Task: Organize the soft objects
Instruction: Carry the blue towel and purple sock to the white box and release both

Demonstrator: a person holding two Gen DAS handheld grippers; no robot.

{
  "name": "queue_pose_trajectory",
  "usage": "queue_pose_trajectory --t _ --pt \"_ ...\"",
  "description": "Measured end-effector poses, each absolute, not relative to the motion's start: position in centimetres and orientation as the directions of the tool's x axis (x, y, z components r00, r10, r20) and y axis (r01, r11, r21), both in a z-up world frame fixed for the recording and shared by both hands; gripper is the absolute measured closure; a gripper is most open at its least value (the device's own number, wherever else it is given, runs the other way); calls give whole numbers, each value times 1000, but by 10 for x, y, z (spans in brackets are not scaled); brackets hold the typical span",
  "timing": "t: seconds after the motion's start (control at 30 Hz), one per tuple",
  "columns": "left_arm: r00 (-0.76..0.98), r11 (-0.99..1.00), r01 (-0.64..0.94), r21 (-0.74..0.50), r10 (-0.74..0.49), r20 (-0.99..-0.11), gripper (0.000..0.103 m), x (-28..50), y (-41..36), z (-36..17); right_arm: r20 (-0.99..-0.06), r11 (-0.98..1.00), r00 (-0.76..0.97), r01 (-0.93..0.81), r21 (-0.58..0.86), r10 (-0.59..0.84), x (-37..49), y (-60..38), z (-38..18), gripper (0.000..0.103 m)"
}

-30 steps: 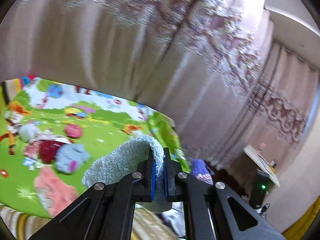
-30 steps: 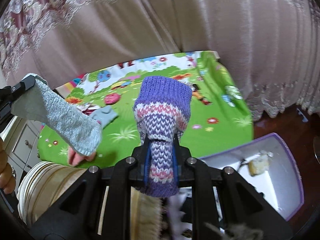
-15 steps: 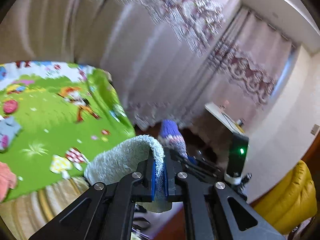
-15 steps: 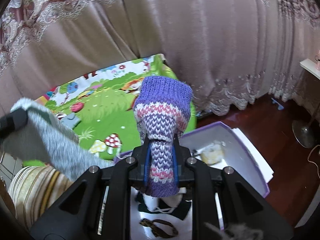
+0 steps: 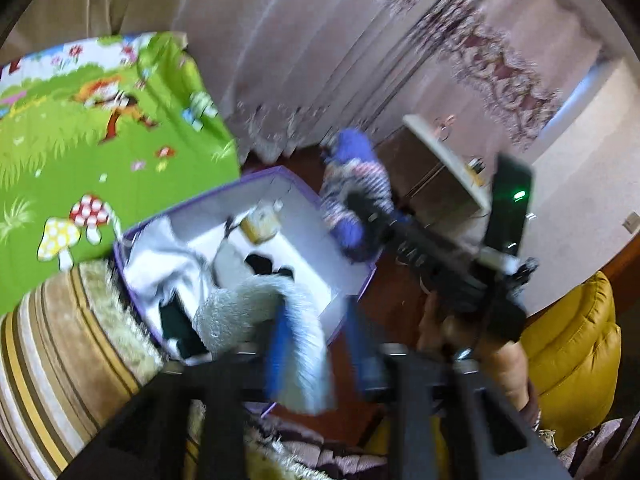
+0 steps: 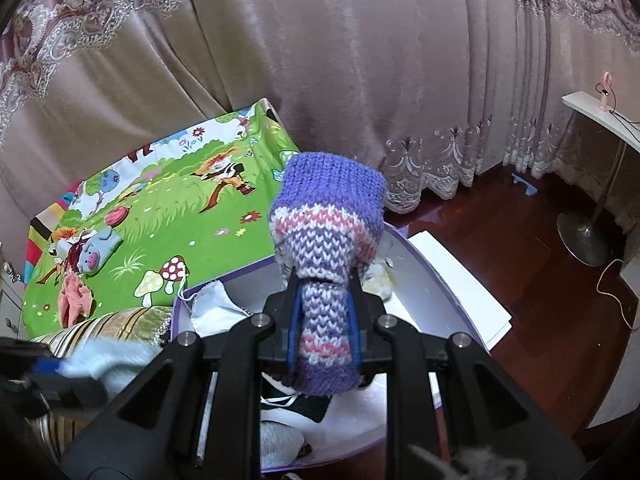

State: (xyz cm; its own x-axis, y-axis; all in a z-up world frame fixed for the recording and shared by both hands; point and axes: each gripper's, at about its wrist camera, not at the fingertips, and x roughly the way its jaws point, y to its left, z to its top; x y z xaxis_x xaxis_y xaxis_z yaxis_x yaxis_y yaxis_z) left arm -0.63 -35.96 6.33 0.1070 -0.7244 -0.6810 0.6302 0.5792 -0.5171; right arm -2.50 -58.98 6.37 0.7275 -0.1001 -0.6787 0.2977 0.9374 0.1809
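Observation:
In the left wrist view my left gripper (image 5: 318, 356) hovers over the purple-edged white box (image 5: 352, 304). Its jaws are opening, and the fluffy grey sock (image 5: 248, 312) hangs blurred against the left finger with a gap on the other side. My right gripper (image 6: 324, 286) grips a purple, pink and white knitted sock (image 6: 328, 240) above the same box (image 6: 432, 264). Its jaws are just beginning to open, and the pads still press on the sock. Several white and dark cloth items lie in the box.
A green cartoon play mat (image 6: 160, 208) lies behind the box, with a grey pig toy (image 6: 94, 254) and a pink cloth (image 6: 74, 298) on it. A striped cushion (image 5: 60, 352) borders the box. A yellow seat (image 5: 572, 344), lamp base (image 6: 584, 236) and curtain stand around.
Both grippers swung from the play mat over to the box and tilted down. The left jaws parted, and the grey sock is no longer pinched. The right still grips the knitted sock.

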Motion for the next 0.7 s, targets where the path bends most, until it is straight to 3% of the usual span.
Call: queue_pose_trajectory --t 0.03,0.07,0.27,0.43,0.7 --pt "115 589 624 -513 -719 -686 40 -5 -357 61 -679 937 727 301 179 -103 -26 -591 63 79" --pt "125 600 619 -507 -713 -690 38 -3 -354 61 -680 936 726 303 179 -105 -26 -592 63 79" --pt "169 634 585 -506 -706 -688 38 8 -336 71 -697 935 708 312 165 -113 -24 -591 60 71" --pt "188 649 561 -514 -705 -684 38 14 -330 71 -701 936 701 320 146 -131 -22 -589 60 48" --pt "222 662 551 -508 -703 -676 38 20 -322 75 -694 944 707 307 125 -138 -19 -580 67 39"
